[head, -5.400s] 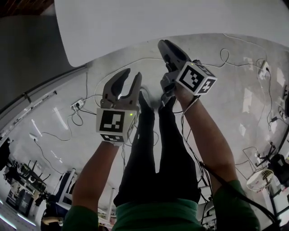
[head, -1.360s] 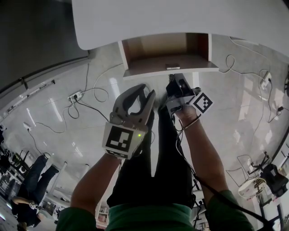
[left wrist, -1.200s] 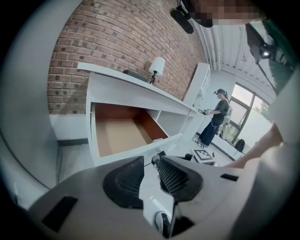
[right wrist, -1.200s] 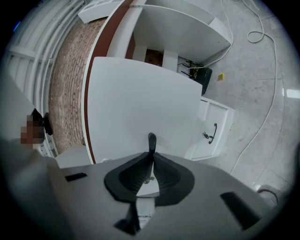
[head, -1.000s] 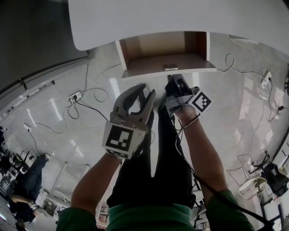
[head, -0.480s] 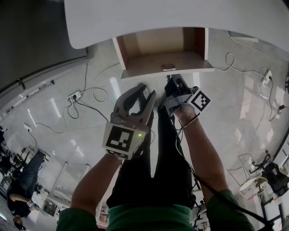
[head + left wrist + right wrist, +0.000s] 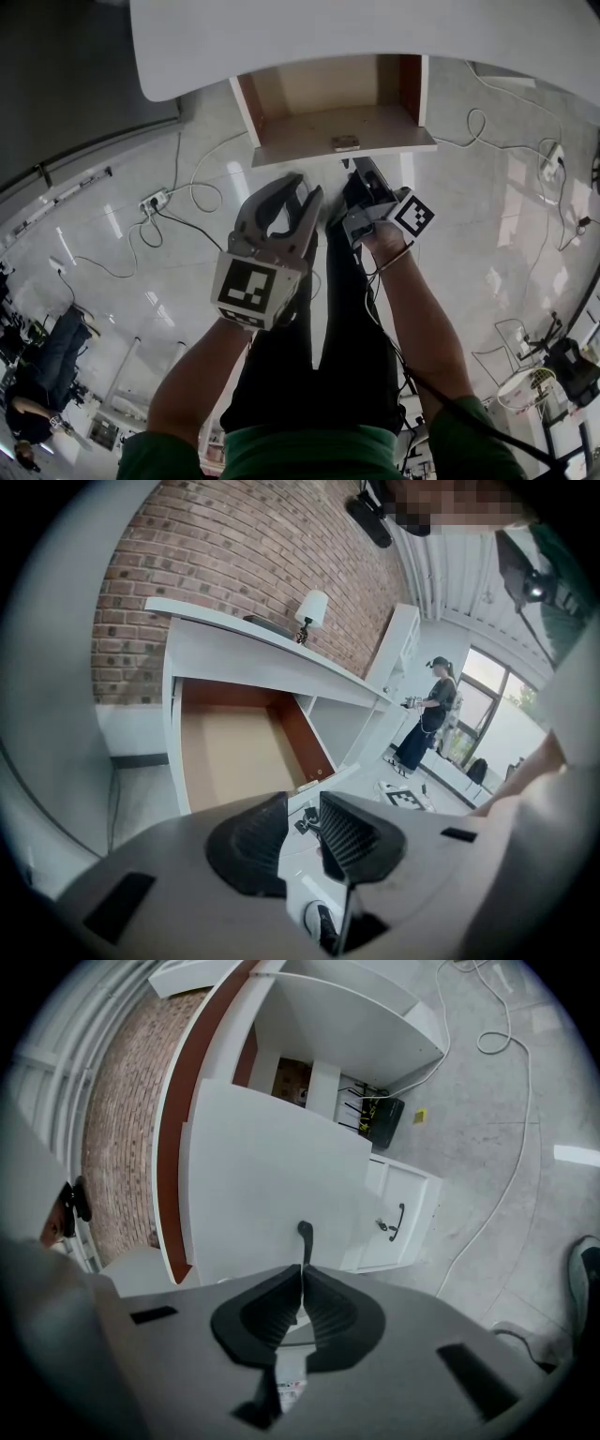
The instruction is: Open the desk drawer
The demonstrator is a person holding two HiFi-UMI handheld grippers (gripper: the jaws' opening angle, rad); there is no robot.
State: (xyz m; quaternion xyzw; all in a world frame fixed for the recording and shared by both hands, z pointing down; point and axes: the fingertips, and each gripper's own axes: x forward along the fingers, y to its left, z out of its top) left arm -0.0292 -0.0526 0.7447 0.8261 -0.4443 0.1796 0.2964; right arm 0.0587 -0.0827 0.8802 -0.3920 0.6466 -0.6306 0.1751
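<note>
Seen from above, the drawer (image 7: 319, 94) stands pulled out from under the white desk (image 7: 375, 33), a touch further than half a second back. The right gripper (image 7: 359, 171) has dropped back off the handle (image 7: 345, 143) and sits just short of it. The left gripper (image 7: 307, 187) hasn't budged.

Left gripper view: jaws a narrow gap apart, nothing between, open drawer beyond.

Right gripper view: jaws closing, pads all but meeting on nothing, handle just ahead of the tips.
</note>
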